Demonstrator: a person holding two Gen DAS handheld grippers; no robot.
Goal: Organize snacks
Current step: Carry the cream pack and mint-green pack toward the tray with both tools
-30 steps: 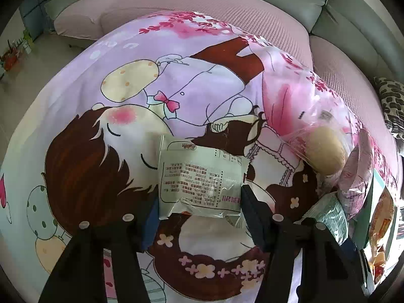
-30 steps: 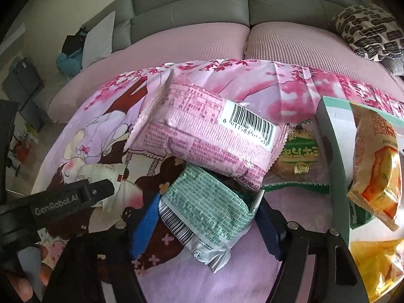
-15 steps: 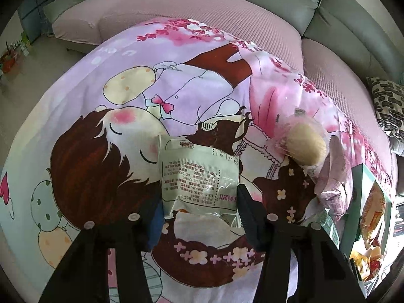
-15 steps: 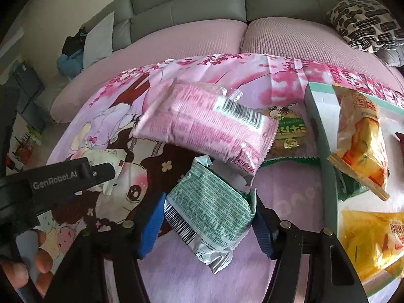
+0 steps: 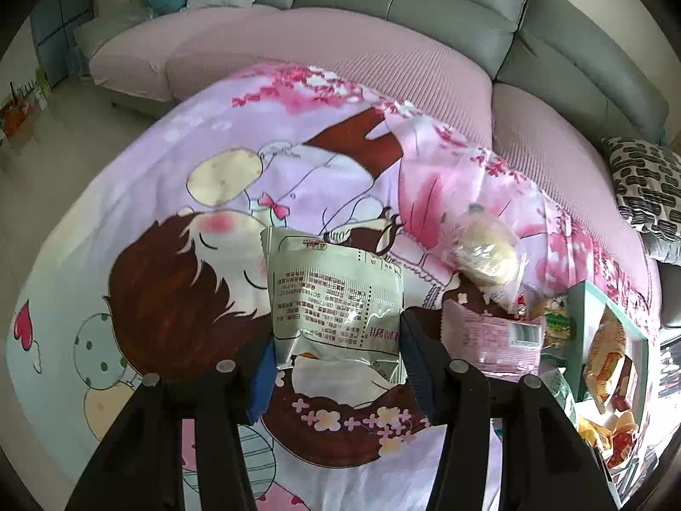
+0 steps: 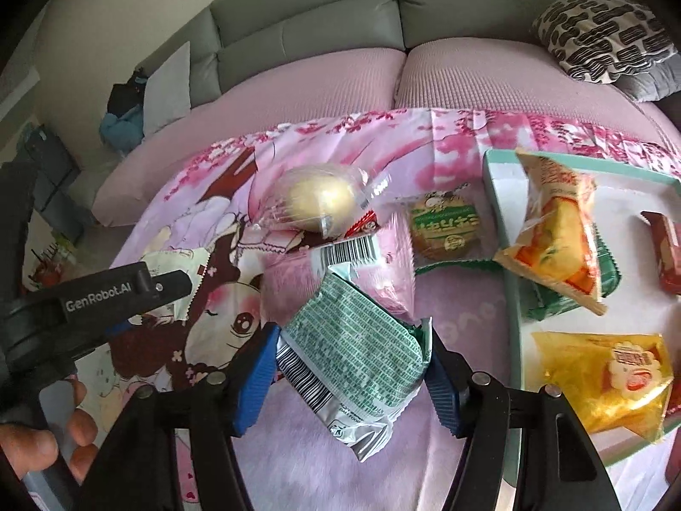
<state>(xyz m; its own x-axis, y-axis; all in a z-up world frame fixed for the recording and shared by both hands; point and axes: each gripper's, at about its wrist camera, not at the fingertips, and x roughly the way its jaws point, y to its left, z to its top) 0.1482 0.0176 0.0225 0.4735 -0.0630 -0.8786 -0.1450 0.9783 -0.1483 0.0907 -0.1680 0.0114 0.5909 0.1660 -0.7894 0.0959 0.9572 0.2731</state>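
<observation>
My left gripper (image 5: 338, 353) is shut on a pale green snack packet (image 5: 336, 294) with printed text, and holds it just above the cartoon-print cloth (image 5: 178, 196). The right gripper (image 6: 349, 362) is shut on a green-printed packet with silver ends (image 6: 353, 353), pads on both its sides. In the right wrist view the pale packet (image 6: 183, 259) shows at the left, behind one of the left gripper's fingers (image 6: 161, 287). A teal-rimmed tray (image 6: 498, 196) at the right holds orange (image 6: 557, 238) and yellow (image 6: 604, 379) packets.
A pink barcode packet (image 6: 293, 285), a clear-wrapped round bun (image 6: 319, 200) and a green biscuit packet (image 6: 444, 225) lie on the cloth between the grippers and the tray. A red-brown bar (image 6: 664, 255) is in the tray. A pink-covered sofa (image 5: 340, 59) runs behind. A hand (image 6: 42, 438) grips the left tool.
Both grippers have closed a little on their packets and risen with them. The pink packet that leaned on the green one now lies flat behind it. More of the tray shows at the right.
</observation>
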